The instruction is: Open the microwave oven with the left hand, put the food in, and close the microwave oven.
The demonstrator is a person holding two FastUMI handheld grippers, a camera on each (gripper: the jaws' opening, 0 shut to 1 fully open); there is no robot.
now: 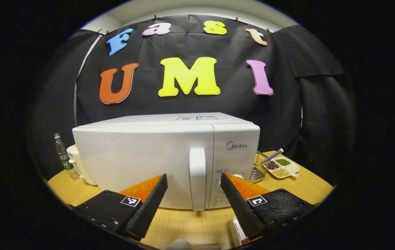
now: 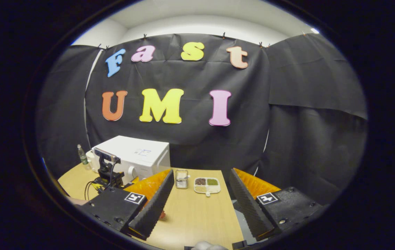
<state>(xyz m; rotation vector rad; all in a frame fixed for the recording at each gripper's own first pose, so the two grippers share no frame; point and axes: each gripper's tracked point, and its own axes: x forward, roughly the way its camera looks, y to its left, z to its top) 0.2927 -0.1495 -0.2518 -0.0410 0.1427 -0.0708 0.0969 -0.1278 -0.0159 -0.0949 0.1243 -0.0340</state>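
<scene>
Your microwave (image 1: 166, 156) sits on the table (image 1: 190, 225), door handle (image 1: 197, 178) toward you. A bottle (image 1: 62, 156) stands left of it; a wire basket (image 1: 258, 168) and a divided dish (image 1: 283, 167) lie right.

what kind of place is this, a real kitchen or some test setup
Probably a staged recording booth, not a real kitchen: black cloth wall, a lone white microwave oven on a wooden table, and a divided dish of grains.

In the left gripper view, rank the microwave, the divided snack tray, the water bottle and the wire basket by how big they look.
1. microwave
2. water bottle, divided snack tray and wire basket: all look similar, too close to rank.
</scene>
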